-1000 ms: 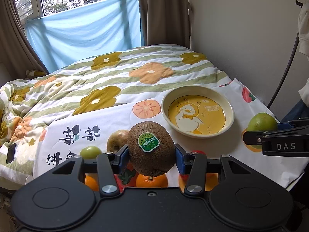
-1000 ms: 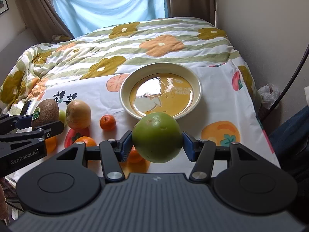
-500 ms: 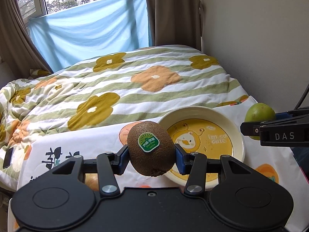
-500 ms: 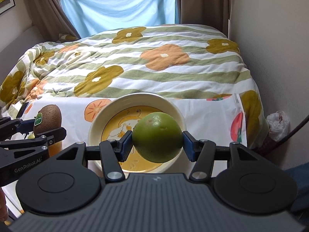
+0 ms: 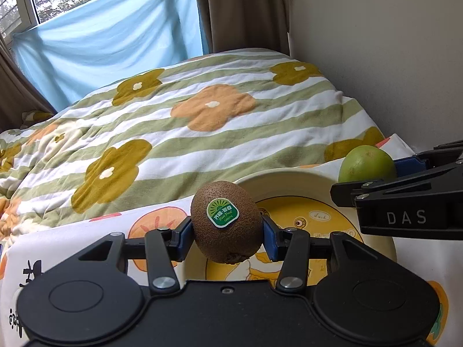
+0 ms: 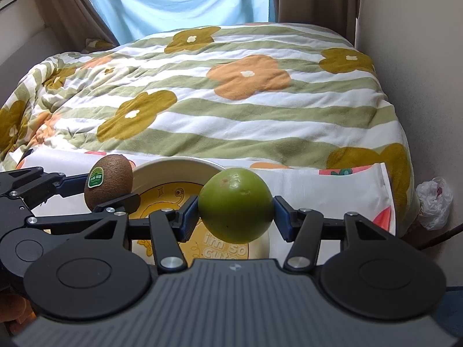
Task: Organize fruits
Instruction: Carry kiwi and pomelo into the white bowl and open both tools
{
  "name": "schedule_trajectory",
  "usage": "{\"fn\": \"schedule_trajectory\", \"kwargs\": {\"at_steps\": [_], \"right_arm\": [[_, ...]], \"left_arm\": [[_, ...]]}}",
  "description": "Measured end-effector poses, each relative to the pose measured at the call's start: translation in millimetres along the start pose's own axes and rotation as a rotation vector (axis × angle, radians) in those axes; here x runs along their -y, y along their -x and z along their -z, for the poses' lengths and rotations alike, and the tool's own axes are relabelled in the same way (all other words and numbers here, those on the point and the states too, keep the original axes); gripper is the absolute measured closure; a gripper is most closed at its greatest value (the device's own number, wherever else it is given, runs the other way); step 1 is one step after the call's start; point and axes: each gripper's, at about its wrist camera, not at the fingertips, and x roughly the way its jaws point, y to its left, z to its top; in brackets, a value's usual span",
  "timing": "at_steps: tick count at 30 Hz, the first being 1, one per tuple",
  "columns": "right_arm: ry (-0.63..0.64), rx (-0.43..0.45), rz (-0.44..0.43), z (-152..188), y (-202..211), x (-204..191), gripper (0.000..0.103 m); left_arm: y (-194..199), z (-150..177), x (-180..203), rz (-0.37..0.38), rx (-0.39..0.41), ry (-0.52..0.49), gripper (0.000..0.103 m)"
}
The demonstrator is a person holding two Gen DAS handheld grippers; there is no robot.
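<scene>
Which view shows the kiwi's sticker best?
Left wrist: the kiwi sits centred between the fingers, its sticker facing the camera. The right wrist view shows the kiwi small, at the left, its sticker angled.

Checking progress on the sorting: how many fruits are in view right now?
2. A kiwi in the left tongs and a green fruit in the right tongs, both above the plate. Others may be hidden below.

— Where does the left wrist view sit?
— Low behind its fingers, facing the window, close over the plate (image 5: 289, 177).
— And the right wrist view?
— Just beside it, facing the same way — both share that plate and the quilt (image 6: 231, 101).
</scene>
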Motion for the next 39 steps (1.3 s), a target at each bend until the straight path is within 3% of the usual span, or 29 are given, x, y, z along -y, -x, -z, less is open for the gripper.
{"fn": "schedule_trajectory", "kwargs": {"at_steps": [11,12,14,15,23,33,39], "right_arm": [[0.005,-0.025,-0.029,2,-16,11,0.033],[0.007,-0.023,-0.031,1,-15,10,0.033],[0.011,-0.019,-0.034,1,-14,10,0.033],[0.012,-0.019,-0.036,1,-13,10,0.033],[0.053,-0.019,-0.068,0,-10,9,0.033],[0.279,0.002,-0.129,9,-27,-13,0.033],[0.34,0.011,-0.167,14,-35,-19,0.033]], "left_arm": [[-38,-3,22,0.006,-0.067,-0.056,0.048],[-37,-4,23,-0.001,-0.063,-0.057,0.044],[-30,-4,23,-0.018,-0.031,-0.066,0.009],[-26,-4,23,-0.024,-0.014,-0.069,0.006],[1,10,9,-0.029,-0.028,-0.054,0.006],[27,29,-6,-0.054,-0.033,0.025,0.006],[30,33,-10,-0.068,-0.04,0.041,0.006]]}}
